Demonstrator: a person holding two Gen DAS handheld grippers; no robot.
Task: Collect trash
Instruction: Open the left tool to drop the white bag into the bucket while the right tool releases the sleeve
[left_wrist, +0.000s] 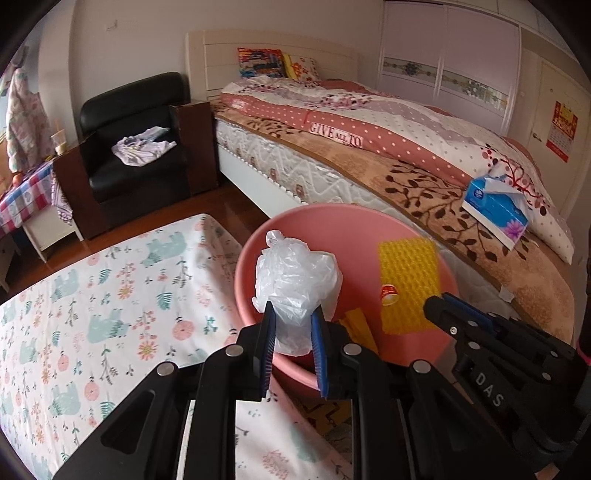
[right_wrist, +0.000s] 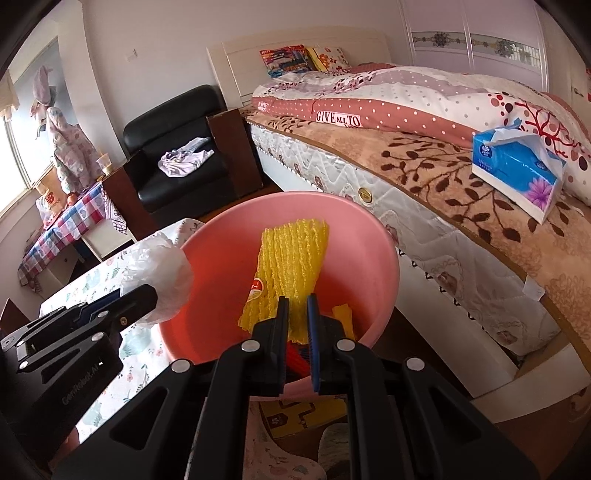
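My left claw (left_wrist: 292, 326) clamps the bag (left_wrist: 295, 280) over the basin's (left_wrist: 369, 221) near rim, my right claw (right_wrist: 297, 314) clamps the net (right_wrist: 291, 258) above its middle.

"GIVE ALL TO" runs along the quilt (left_wrist: 369, 125) at twelve o'clock. "DAS" marks the right hand-held gripper (left_wrist: 430, 308); "GenRobot.AI" marks the left hand-held gripper (right_wrist: 153, 295).
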